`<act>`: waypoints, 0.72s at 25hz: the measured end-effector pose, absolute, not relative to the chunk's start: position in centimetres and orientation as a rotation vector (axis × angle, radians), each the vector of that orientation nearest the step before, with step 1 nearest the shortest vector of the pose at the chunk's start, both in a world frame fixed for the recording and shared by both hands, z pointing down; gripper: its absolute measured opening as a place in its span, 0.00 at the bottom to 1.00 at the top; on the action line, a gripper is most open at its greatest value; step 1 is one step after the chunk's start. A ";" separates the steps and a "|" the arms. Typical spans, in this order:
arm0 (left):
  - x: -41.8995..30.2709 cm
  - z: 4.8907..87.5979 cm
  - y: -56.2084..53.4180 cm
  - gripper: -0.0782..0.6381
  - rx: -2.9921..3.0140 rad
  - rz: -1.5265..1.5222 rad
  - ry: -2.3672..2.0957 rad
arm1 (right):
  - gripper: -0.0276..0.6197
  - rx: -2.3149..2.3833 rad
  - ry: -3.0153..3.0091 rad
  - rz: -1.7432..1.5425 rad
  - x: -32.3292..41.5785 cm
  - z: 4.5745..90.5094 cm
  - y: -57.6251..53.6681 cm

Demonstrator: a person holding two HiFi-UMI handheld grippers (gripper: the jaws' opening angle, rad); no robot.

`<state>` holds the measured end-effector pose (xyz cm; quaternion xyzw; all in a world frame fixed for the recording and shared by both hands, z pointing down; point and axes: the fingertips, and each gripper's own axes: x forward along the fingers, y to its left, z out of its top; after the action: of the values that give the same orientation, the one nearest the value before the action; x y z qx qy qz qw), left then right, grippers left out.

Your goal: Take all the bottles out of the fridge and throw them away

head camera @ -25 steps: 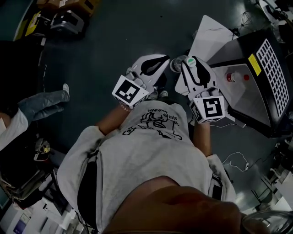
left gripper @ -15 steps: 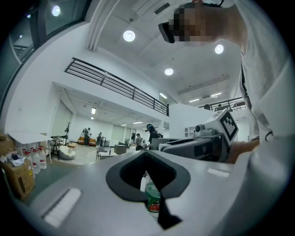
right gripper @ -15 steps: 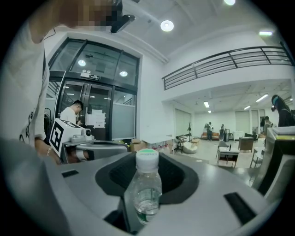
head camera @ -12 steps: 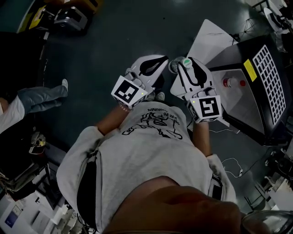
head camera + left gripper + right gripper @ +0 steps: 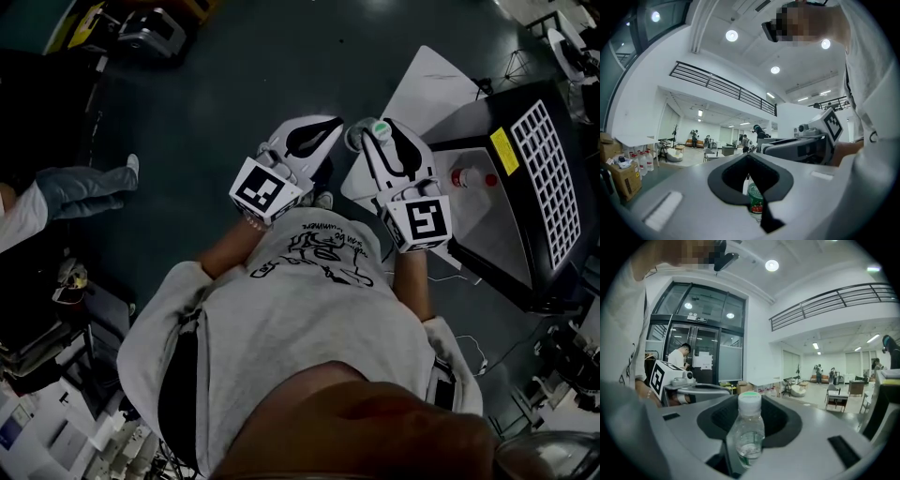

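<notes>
In the right gripper view a clear water bottle [image 5: 748, 432] with a pale green cap stands upright between the jaws of my right gripper [image 5: 747, 446], which is shut on it. From the head view its cap [image 5: 380, 127] shows at the tip of that gripper [image 5: 375, 141]. My left gripper [image 5: 314, 141] is held level beside it. In the left gripper view a small green-labelled bottle [image 5: 756, 199] sits in the slit between the closed jaws, with only its top showing. The black fridge [image 5: 548, 178] lies at the right, and a red-capped bottle [image 5: 469, 176] is at its opening.
A white panel [image 5: 422, 84] lies on the dark floor ahead of the right gripper, beside the fridge. Another person's grey-gloved hand and white sleeve [image 5: 80, 192] reach in at the left. Boxes and clutter [image 5: 56, 375] crowd the lower left, and cables [image 5: 562, 356] lie at the lower right.
Both grippers keep their holds and pose. The fridge and white panel have slid a little leftward in the head view, closer to the right gripper. The gloved hand has drifted left.
</notes>
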<state>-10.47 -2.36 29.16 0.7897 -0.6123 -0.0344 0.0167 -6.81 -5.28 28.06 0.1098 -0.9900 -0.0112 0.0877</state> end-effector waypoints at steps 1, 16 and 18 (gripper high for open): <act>-10.5 29.3 -2.4 0.12 2.445 -0.106 -1.914 | 0.28 0.320 -2.948 -0.035 -6.8 28.1 -5.3; -13.5 29.6 -1.6 0.12 2.428 -0.098 -1.926 | 0.28 0.263 -2.952 -0.019 -9.7 27.9 -3.9; -14.3 29.8 -1.4 0.12 2.430 -0.093 -1.919 | 0.28 0.267 -2.951 -0.016 -10.4 28.0 -3.7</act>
<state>-14.35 -1.42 29.76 0.7843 -0.6193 -0.0299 0.0217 -10.43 -3.69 28.04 0.0897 -0.9920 -0.0055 0.0890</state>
